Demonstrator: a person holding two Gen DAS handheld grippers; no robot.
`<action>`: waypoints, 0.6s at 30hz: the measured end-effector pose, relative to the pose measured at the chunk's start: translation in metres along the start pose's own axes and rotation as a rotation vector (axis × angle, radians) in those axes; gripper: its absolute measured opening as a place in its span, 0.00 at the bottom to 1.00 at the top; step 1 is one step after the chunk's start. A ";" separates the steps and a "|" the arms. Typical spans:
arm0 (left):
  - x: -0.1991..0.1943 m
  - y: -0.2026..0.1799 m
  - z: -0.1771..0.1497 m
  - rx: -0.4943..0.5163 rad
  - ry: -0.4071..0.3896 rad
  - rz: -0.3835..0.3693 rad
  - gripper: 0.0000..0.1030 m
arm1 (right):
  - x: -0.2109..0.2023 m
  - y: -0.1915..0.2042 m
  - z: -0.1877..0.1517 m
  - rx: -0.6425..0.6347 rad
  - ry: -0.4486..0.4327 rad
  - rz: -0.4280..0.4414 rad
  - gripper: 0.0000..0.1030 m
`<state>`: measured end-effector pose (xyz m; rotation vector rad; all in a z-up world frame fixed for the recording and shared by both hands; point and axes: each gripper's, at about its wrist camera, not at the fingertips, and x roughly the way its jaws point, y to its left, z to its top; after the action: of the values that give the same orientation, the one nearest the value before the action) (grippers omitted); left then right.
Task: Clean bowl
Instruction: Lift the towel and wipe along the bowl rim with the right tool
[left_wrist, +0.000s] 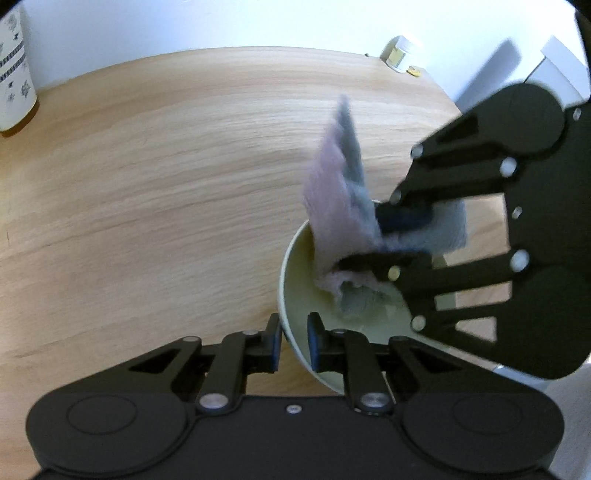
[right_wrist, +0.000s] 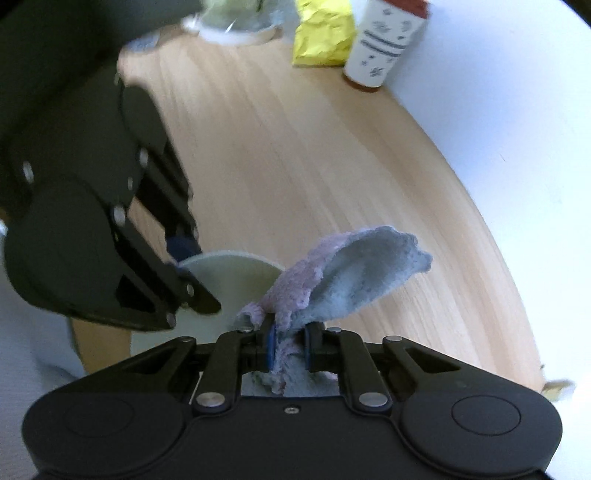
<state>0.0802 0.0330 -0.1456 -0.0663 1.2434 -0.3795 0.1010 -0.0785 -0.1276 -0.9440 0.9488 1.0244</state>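
Your left gripper (left_wrist: 294, 345) is clamping the bowl (left_wrist: 295, 295) rim; your right gripper (right_wrist: 290, 345), pinching the cloth (right_wrist: 351, 280), is wiping inside. Cleaning looks unfinished.

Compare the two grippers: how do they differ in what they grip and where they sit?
The left gripper clamps the bowl rim; the right gripper pinches a cloth. The left sits at the bowl's edge; the right reaches inside it. Both are black with blue pads.
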 end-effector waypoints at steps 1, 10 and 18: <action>-0.001 0.001 0.000 -0.009 -0.001 -0.005 0.13 | 0.002 0.000 -0.002 -0.003 0.007 0.001 0.13; 0.001 0.015 0.003 -0.052 -0.006 -0.020 0.12 | 0.020 0.004 0.003 -0.071 0.058 0.020 0.16; 0.002 0.029 0.006 -0.090 -0.004 -0.048 0.11 | -0.015 -0.005 0.006 -0.091 0.000 -0.033 0.17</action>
<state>0.0936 0.0584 -0.1527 -0.1741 1.2567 -0.3652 0.1035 -0.0774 -0.1112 -1.0318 0.8898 1.0470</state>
